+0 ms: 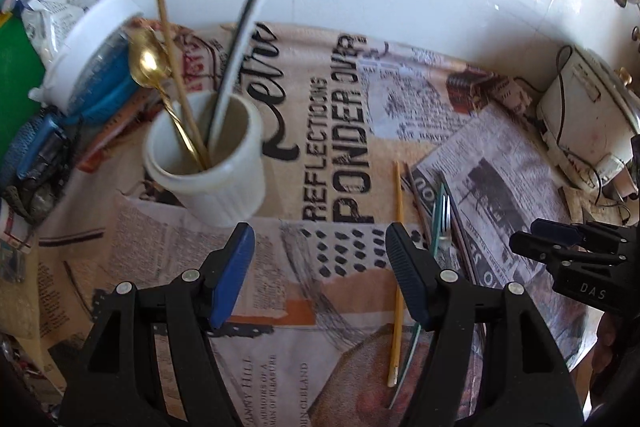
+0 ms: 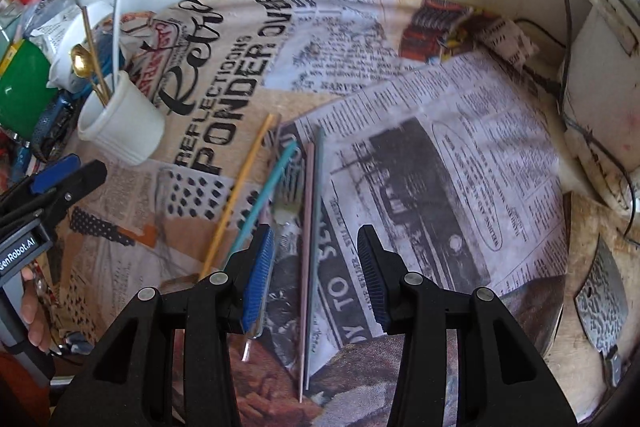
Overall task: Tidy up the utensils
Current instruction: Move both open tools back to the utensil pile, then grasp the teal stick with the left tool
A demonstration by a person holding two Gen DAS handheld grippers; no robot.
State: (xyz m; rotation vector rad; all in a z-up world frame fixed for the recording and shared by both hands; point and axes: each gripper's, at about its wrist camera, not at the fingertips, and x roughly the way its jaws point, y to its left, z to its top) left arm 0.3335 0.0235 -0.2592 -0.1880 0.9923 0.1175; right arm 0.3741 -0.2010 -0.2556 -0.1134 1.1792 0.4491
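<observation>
A white cup (image 1: 212,163) stands on the printed cloth and holds a gold spoon (image 1: 146,61), a tan chopstick (image 1: 176,67) and a black-and-white stick (image 1: 244,39). It also shows in the right wrist view (image 2: 124,123). Loose on the cloth lie a yellow chopstick (image 2: 236,199), a teal chopstick (image 2: 264,199), a clear-handled fork (image 2: 286,203), a pink stick (image 2: 306,259) and a grey-green stick (image 2: 316,247). My left gripper (image 1: 320,275) is open and empty, in front of the cup. My right gripper (image 2: 316,279) is open, low over the pink and grey-green sticks.
A white lidded container (image 1: 88,43) and blue clutter (image 1: 36,147) crowd the left behind the cup. A green box (image 2: 24,95) sits far left. A white appliance with cords (image 2: 600,87) stands at the right. A patterned cleaver (image 2: 604,307) lies at the right edge.
</observation>
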